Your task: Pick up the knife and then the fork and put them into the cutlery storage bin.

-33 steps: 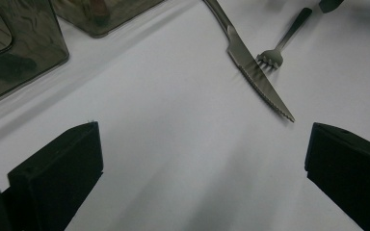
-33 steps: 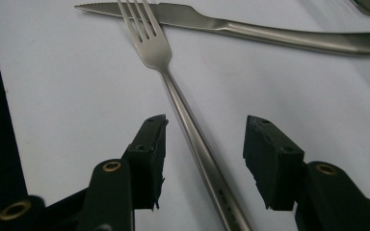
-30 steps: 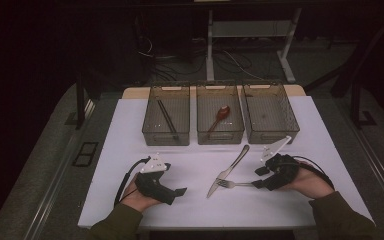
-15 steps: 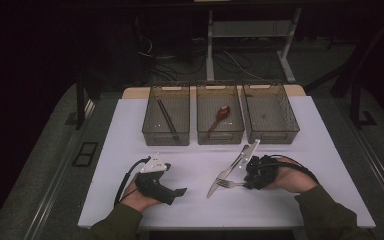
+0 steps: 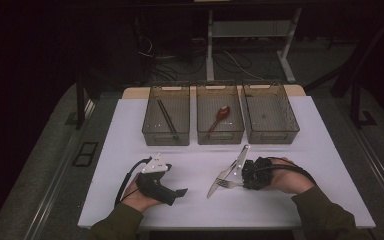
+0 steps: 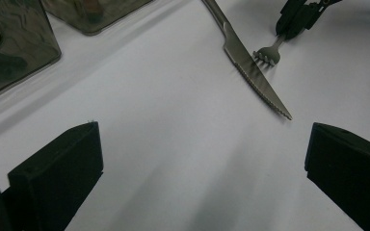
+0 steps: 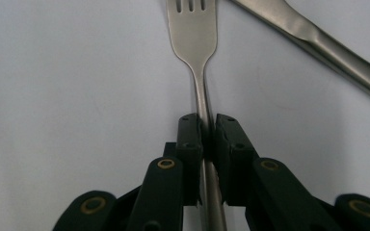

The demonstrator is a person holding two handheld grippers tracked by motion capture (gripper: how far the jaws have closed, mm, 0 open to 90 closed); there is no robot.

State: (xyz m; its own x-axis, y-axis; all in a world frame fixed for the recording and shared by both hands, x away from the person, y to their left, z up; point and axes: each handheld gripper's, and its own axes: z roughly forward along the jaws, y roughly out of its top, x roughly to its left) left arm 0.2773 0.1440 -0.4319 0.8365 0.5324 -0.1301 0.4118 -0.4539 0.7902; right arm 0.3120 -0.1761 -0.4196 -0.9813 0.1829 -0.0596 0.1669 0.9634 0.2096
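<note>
Fork (image 7: 195,38) handle clamped between right gripper (image 7: 208,126) jaws, just closed

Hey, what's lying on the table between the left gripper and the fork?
A knife lies slantwise between the left gripper and the fork, clearest in the left gripper view; otherwise bare white table.

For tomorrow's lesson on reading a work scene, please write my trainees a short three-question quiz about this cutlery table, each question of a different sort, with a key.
1. True or false: the right gripper is shut on the handle of the fork.
2. Multiple choice: the middle bin holds A) a knife, B) a red spoon, C) a cup.
3. Fill in: the jaws of the left gripper stand ____ over the white table.

Key: 1 true, the jaws have just been closing and now pinch the handle. 2 B, the red spoon. 3 open; the knife lies beyond them, untouched.
</note>
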